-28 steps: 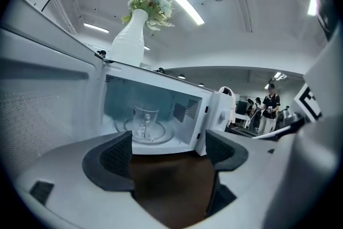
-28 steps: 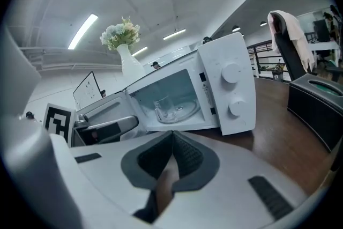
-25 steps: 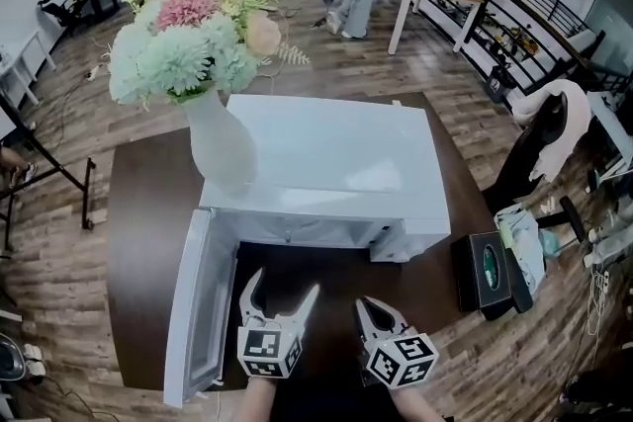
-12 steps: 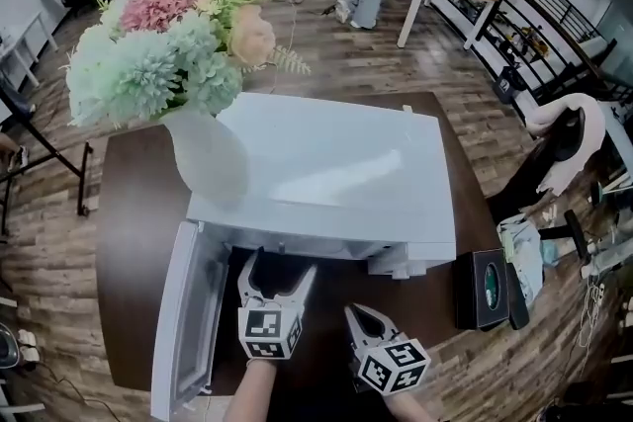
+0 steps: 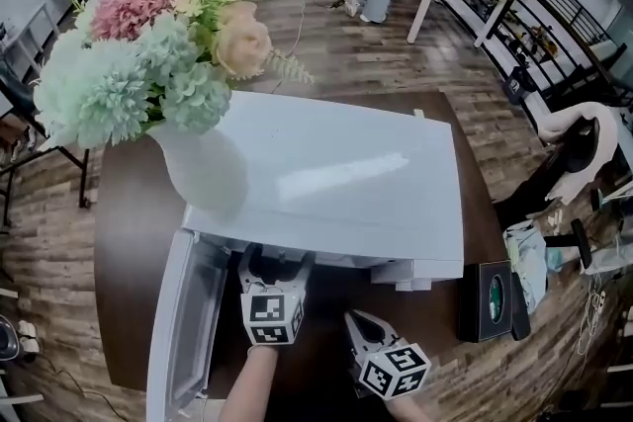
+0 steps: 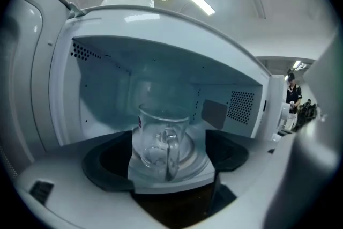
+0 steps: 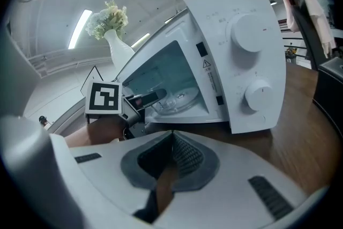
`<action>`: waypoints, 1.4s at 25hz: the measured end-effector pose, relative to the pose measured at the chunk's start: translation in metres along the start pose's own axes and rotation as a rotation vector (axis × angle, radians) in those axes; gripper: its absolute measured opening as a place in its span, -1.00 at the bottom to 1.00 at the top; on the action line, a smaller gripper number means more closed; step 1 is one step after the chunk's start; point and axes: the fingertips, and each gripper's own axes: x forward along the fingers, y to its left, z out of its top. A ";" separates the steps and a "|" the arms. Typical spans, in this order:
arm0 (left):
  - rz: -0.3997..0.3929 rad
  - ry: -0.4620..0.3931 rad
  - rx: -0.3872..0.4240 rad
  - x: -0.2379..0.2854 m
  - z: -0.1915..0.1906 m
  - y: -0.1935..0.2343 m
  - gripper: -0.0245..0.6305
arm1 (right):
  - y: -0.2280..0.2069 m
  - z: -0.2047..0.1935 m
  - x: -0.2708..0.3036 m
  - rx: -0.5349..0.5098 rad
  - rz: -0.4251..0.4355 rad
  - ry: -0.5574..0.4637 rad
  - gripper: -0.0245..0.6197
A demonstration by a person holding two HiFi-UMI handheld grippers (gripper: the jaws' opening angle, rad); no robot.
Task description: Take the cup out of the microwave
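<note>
Microwave (image 5: 336, 173) on the brown surface (image 5: 129, 242), door (image 5: 183, 311) swung open to the left. Clear glass cup (image 6: 161, 139) inside on the turntable (image 6: 197, 161), upright, handle facing out. Left tongs (image 5: 277, 267) reach into the cavity, jaws spread apart with the cup framed between them (contact can't be made out). Right tongs (image 7: 171, 139) clenched on nothing, held outside in front of the microwave. White vase (image 5: 203, 168) of flowers (image 5: 148, 44) stands on top of the microwave, left side.
</note>
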 end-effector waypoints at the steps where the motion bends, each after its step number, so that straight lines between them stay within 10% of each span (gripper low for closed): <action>1: 0.003 0.000 0.002 0.003 0.001 0.001 0.32 | -0.001 0.000 0.001 0.000 0.003 0.004 -0.94; 35: 0.145 -0.035 0.105 0.066 0.008 0.022 0.31 | -0.035 -0.005 0.025 0.054 -0.002 0.065 -0.94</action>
